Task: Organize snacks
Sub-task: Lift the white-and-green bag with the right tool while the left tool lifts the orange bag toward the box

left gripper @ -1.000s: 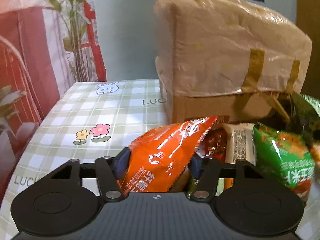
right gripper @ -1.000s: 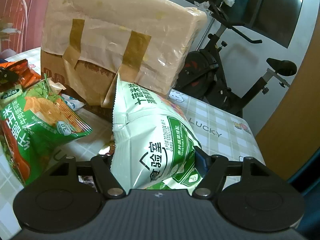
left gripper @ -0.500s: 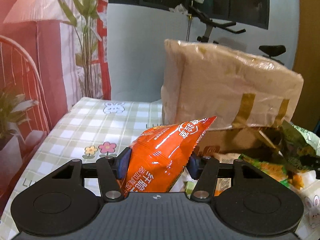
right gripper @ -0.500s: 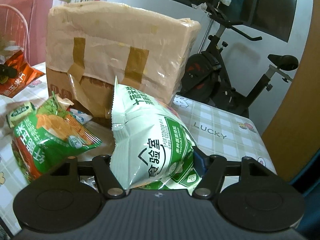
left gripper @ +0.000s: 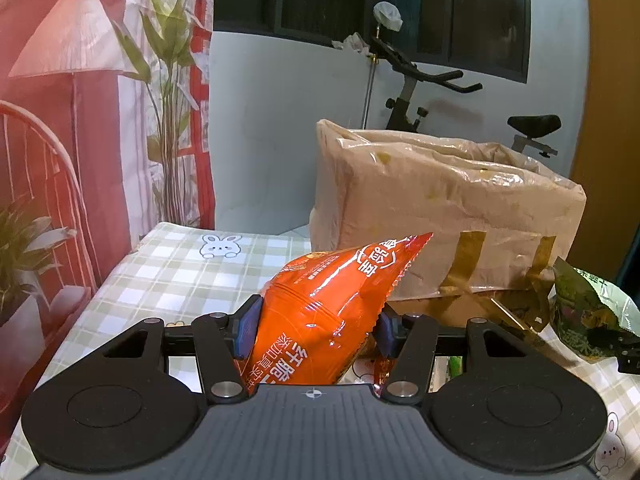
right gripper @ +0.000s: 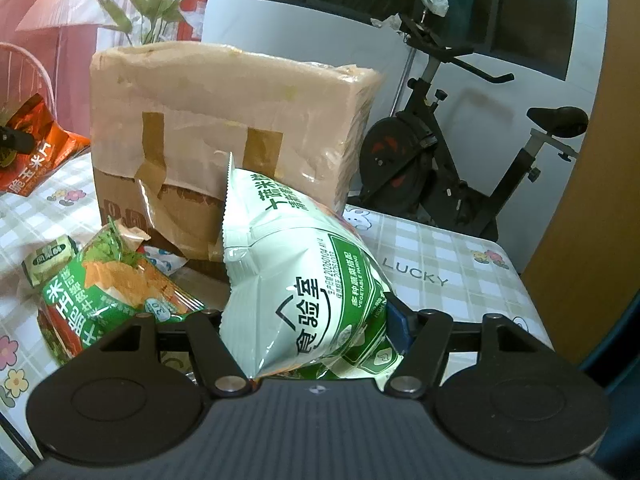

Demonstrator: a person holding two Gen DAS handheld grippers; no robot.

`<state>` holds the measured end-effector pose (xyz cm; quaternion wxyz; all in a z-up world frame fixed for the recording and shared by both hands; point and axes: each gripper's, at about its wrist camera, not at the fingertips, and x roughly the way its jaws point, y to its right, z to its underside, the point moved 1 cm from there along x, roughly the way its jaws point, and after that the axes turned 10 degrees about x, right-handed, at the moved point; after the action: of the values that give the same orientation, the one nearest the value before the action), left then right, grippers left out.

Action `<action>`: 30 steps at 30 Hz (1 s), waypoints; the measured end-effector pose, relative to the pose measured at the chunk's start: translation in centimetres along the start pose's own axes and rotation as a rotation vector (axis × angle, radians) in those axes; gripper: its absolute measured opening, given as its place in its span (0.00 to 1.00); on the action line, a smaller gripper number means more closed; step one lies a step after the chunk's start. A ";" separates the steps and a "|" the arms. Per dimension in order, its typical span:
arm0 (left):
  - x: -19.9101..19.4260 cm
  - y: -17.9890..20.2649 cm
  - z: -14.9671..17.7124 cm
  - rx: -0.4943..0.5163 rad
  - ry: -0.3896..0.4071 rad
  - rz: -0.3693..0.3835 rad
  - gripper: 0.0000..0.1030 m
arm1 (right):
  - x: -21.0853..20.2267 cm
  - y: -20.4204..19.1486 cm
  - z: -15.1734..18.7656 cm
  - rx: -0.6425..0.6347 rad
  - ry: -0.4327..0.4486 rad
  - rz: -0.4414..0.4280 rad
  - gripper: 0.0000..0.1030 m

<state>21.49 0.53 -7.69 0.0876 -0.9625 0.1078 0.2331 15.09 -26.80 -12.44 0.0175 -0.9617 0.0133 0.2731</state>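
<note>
You are holding two packets at once. Your left gripper (left gripper: 316,330) is clamping the orange snack bag (left gripper: 332,308) between its blue pads, and your right gripper (right gripper: 310,326) is clamping the white-and-green snack bag (right gripper: 296,292), whose sides are bulging around the jaws.

Compared with a second ago, both bags are now riding higher. In the left wrist view the checked tablecloth (left gripper: 180,272) is sinking lower in frame, and the window and exercise bike (left gripper: 420,80) are coming into sight above the taped cardboard box (left gripper: 440,208). The snacks that were crowding the orange bag are dropping out of view. The right view is showing the same lift, more gently: the box (right gripper: 224,120) top is now below eye line.

Neither grip is slipping; each bag is sitting in its jaws as before.

My reading: both picks are complete and you are entering the carry stage. The green-and-orange chip bag (right gripper: 116,292) and a small green packet (right gripper: 50,258) are lying on the table beside the box, awaiting sorting. No destination is in view yet.
</note>
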 end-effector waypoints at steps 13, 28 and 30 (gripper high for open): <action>-1.7 -0.5 -0.3 -0.006 0.039 -0.013 0.58 | -0.9 0.5 -0.5 0.023 0.025 -0.005 0.65; -4.4 -0.7 -3.1 -0.024 0.142 -0.006 0.58 | -3.2 1.2 -2.5 0.056 0.104 -0.008 0.65; -4.8 -0.8 -3.8 -0.029 0.163 -0.002 0.58 | -3.8 1.5 -2.8 0.067 0.122 -0.004 0.65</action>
<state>19.13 1.24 -2.04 0.0647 -0.9796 0.1102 0.1554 13.27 -28.38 -8.09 0.0494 -0.9755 0.0218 0.2131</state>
